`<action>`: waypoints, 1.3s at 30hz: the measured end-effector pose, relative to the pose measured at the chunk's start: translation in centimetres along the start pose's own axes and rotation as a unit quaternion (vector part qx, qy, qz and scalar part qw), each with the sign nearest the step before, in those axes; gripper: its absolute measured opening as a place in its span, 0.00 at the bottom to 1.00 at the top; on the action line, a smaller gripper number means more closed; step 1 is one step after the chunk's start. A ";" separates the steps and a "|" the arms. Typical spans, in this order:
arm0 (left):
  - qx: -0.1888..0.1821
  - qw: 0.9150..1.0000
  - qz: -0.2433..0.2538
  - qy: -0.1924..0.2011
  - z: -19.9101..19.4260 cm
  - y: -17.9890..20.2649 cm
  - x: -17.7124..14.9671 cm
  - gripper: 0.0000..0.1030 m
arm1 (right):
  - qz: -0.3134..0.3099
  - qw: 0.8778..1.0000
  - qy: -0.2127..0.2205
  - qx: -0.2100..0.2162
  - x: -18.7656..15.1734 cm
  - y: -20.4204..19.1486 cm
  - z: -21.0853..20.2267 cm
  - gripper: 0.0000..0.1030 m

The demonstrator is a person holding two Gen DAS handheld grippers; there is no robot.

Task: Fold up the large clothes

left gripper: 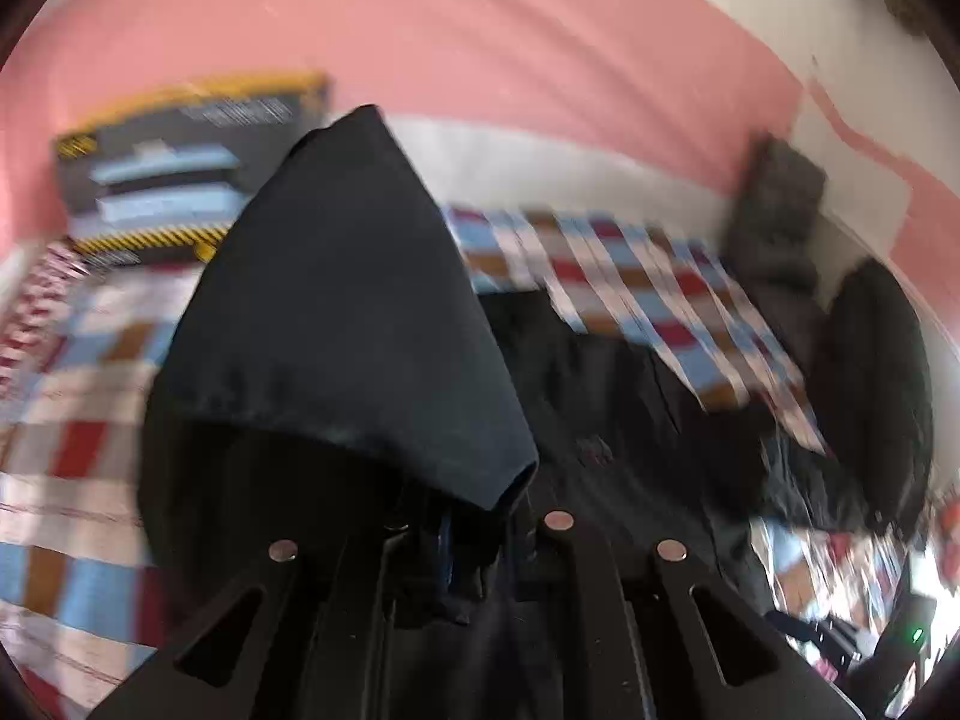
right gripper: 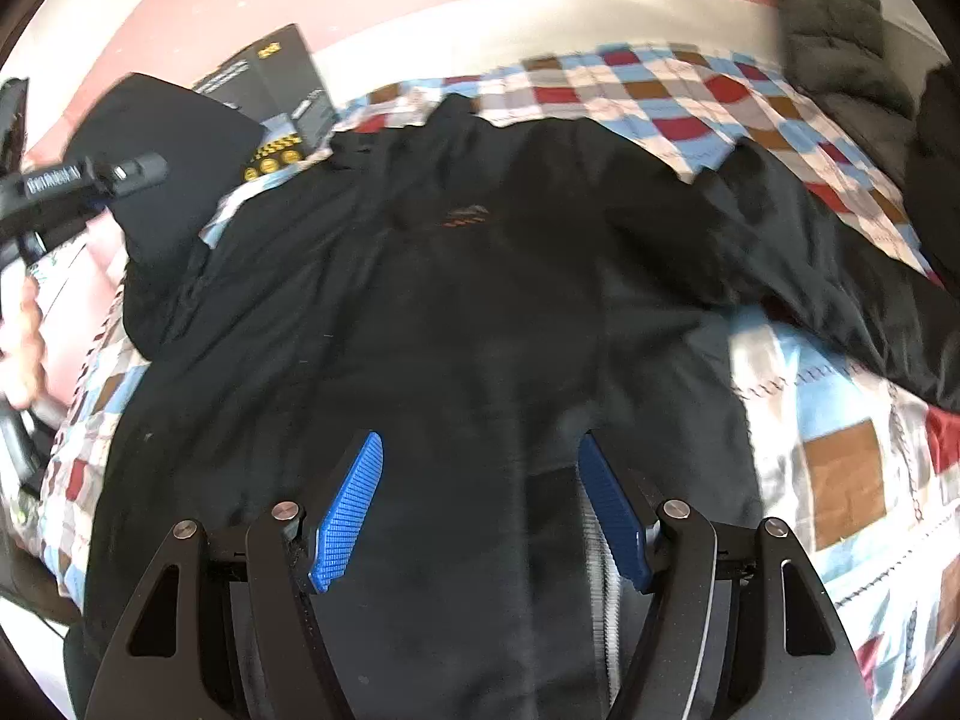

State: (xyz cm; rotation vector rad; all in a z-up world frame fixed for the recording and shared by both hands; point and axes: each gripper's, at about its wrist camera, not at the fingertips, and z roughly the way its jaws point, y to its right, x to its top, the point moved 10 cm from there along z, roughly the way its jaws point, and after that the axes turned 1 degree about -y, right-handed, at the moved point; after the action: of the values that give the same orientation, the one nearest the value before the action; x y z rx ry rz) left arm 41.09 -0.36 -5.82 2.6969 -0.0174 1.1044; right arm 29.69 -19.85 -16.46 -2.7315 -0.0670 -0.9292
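A large black jacket (right gripper: 480, 276) lies spread on a checked bedspread (right gripper: 840, 468), with a small orange logo (right gripper: 465, 216) near its collar. My right gripper (right gripper: 480, 450) is open above the jacket's lower middle, blue pads (right gripper: 351, 504) apart, holding nothing. My left gripper (left gripper: 456, 546) is shut on a black sleeve (left gripper: 342, 324) of the jacket and holds it lifted so the cloth drapes over the fingers. The lifted sleeve (right gripper: 174, 150) and the left gripper's body (right gripper: 78, 180) also show at the left of the right wrist view.
A black and yellow box (left gripper: 180, 174) leans on the pink wall (left gripper: 480, 42) at the bed's far left. Grey folded cloth (left gripper: 774, 210) and a dark bundle (left gripper: 876, 384) sit at the right. Clutter (left gripper: 840, 630) lies beyond the bed's right edge.
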 end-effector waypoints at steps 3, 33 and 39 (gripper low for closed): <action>-0.019 0.999 0.017 -0.039 3.3 2.5 -2.7 0.12 | 0.015 1.000 -0.003 -0.007 -0.2 1.7 0.3 0.66; 0.012 0.998 -0.045 -0.046 0.4 -12.0 -3.5 0.65 | 0.157 0.975 -0.007 0.155 5.5 0.7 6.4 0.67; 0.053 0.991 -0.098 -0.078 4.2 -18.1 -5.3 0.64 | 0.163 0.971 -0.054 0.167 6.6 -0.4 10.5 0.38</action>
State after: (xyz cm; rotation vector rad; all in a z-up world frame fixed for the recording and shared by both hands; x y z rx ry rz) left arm 41.90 15.99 -16.10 2.7989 0.2819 0.8591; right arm 41.16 -17.06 -20.37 -2.3825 0.1836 -0.6143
